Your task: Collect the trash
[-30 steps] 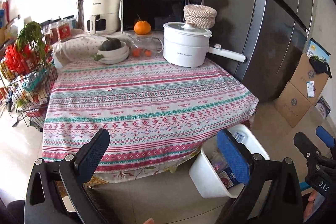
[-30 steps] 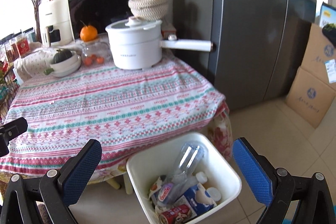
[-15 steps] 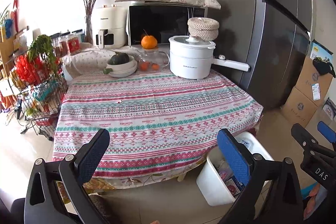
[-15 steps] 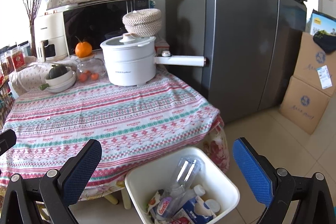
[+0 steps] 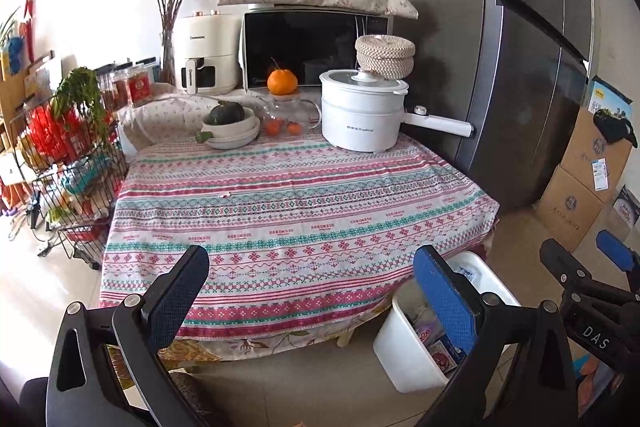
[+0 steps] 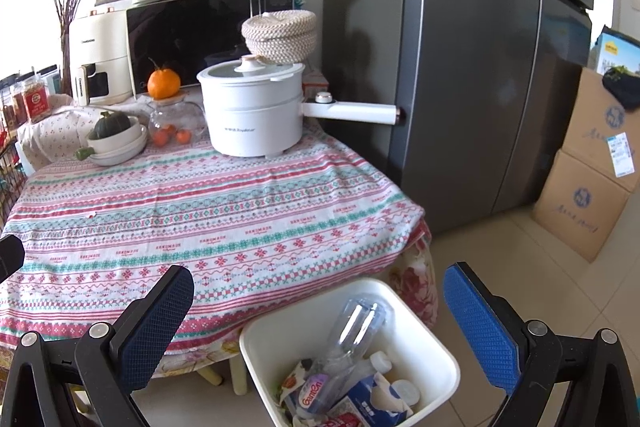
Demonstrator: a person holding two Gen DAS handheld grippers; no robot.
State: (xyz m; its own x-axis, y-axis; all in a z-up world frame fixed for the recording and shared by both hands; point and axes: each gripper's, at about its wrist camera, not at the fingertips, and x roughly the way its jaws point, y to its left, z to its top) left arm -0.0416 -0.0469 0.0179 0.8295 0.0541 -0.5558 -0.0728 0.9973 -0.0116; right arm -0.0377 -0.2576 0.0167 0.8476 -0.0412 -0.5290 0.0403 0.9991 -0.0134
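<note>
**Trash in the bin, both grippers empty above the table edge**

Seems near the end of the task. White bin (image 6: 436,347) on the floor, just beside the near right corner of the table (image 5: 320,235), under the hanging cloth edge. Inside the bin: a clear plastic bottle (image 6: 352,331) leaning against the far wall, a milk carton (image 6: 372,403), some wrappers and small white caps. No clear trash visible on the striped tablecloth; only one tiny pale scrap (image 5: 225,194) near the middle, too small to identify.

Left gripper (image 5: 312,291): fingers spread wide, nothing between them, held in front of the near table edge. Right gripper (image 6: 320,311): fingers also spread wide and empty, held above the bin opening.

Next move, as a judgement: probably a check of the table and floor for remaining pieces; if the scrap counts as trash, a low and flat approach with a fine pinch on the cloth, without dragging the fabric.

Edges and room: large free area in the middle of the cloth. Far end crowded with the white pot (image 5: 362,115) and its long handle toward the fridge (image 6: 480,67), bowls (image 5: 232,131), glass jar (image 5: 290,115). Wire rack (image 5: 76,163) close on the left, cardboard boxes (image 6: 588,179) on the right, open floor between bin and boxes.
</note>
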